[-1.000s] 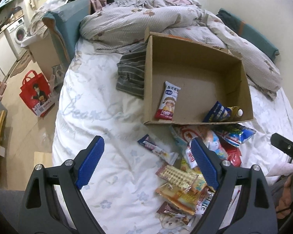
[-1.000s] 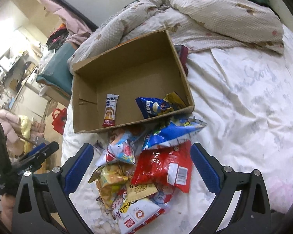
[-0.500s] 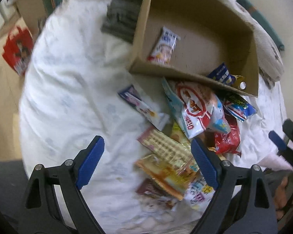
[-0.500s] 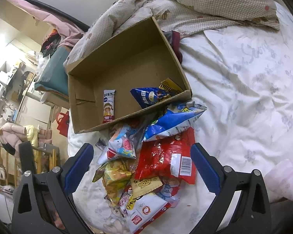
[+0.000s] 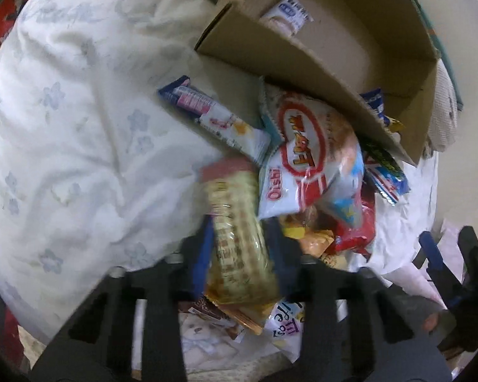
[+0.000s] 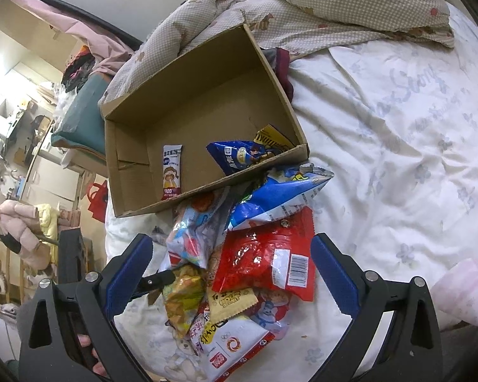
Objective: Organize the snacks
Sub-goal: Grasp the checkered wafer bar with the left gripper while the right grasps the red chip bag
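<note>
Low in the left wrist frame, left gripper [image 5: 240, 256] closing on a cracker pack [image 5: 235, 238], blue pads at both its sides, blurred. Above it, snack pile [image 5: 315, 172] against the box [image 5: 302, 63], upper right. In the right wrist frame, right gripper [image 6: 231, 275] spread wide, grasping nothing, red bag [image 6: 264, 254] between its fingers on the bed [image 6: 398, 159].

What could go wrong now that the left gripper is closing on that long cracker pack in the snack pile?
1. The left gripper jaws are closing on the cracker pack; squeezing could crush the crackers inside.
2. The pack lies among loose bags, so lifting it may drag the orange packet along or scatter the pile.
3. The cardboard box sits tilted on the soft bed, its near wall resting over the white and red bag; pulling snacks could shift it.
</note>
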Available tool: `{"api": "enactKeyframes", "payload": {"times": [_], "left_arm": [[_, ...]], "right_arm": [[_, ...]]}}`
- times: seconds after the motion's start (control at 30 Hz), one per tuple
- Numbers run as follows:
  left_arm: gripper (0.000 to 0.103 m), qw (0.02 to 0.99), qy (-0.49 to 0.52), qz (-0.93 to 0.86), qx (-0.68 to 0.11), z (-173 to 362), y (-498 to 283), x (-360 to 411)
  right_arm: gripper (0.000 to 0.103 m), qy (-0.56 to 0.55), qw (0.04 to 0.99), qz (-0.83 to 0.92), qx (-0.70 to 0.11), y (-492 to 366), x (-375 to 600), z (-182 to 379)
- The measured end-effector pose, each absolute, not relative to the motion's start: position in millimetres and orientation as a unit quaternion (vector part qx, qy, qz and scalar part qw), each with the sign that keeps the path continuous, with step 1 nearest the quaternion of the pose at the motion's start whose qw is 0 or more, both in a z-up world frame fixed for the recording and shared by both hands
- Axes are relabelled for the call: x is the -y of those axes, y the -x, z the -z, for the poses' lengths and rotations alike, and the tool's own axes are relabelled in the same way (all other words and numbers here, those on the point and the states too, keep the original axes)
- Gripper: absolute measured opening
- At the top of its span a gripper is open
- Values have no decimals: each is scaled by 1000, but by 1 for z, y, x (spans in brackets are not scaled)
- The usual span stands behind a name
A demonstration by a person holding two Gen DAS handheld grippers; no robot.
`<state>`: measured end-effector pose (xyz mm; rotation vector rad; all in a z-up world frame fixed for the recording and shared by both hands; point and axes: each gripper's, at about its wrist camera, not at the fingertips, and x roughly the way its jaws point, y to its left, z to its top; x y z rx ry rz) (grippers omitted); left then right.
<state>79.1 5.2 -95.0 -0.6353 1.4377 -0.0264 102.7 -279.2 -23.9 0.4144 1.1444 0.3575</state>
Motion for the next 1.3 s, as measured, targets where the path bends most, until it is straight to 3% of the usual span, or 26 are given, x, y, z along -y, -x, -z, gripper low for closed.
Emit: {"api": "enactKeyframes", "payload": {"times": [0.4,0.6,0.87,0.93,1.0,1.1,1.3], "left_arm": [[23,756,169,-2,-632,40,-47,-5],[23,778,134,-8,-614,34,-42,2],[23,790,126,-2,-600,29,-42,0],[23,790,126,-5,-600,29,-41,0],[23,790,129,-9,-599,30,-41,-1],[23,794,126,-14,-594,30,-42,-2],[24,820,105,-24,-562,16,-40,-2]], "right_arm": [[102,-198,788,-133,-567,-105,290,43],[101,-142,731,-109,-659,-127,258,96],[101,-42,724,-92,-682,-144,219,125],[98,-32,727,-92,-679,-142,217,127],[74,-34,729,-99,-676,-140,219,122],[57,-35,738,-106,-666,-133,220,112],[48,-81,741,-136,-652,-113,234,76]]}}
